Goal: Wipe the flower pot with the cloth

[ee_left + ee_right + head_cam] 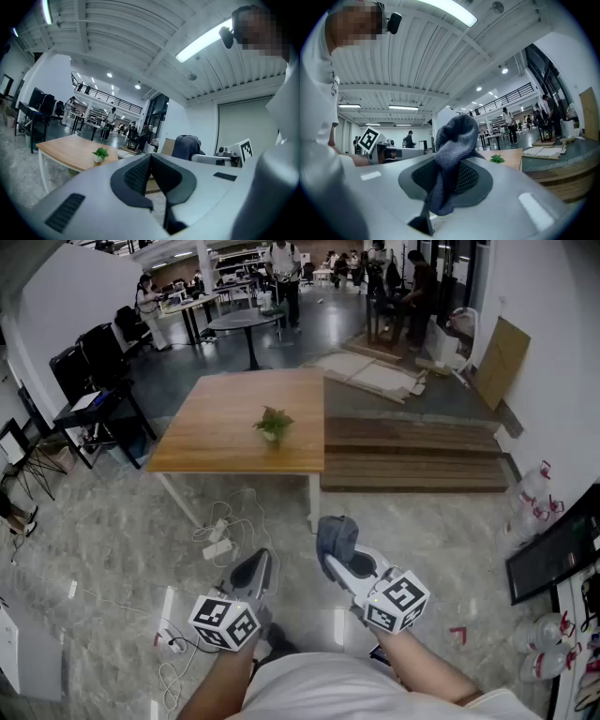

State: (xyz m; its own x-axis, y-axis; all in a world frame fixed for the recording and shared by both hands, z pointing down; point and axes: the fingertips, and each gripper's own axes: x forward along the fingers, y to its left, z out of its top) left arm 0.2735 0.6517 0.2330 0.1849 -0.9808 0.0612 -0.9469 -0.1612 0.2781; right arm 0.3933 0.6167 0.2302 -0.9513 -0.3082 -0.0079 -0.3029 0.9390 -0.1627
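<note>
Flower pot sits toward the near edge of the wooden table, far ahead. The grey cloth is nowhere near it, pinched in the right gripper with the jaws clamped on it. Only the left gripper view shows the left gripper jaws fully together with nothing between; the head view can't resolve that. Both are held level, side by side close to the body, aimed at the table and well short of it.
</note>
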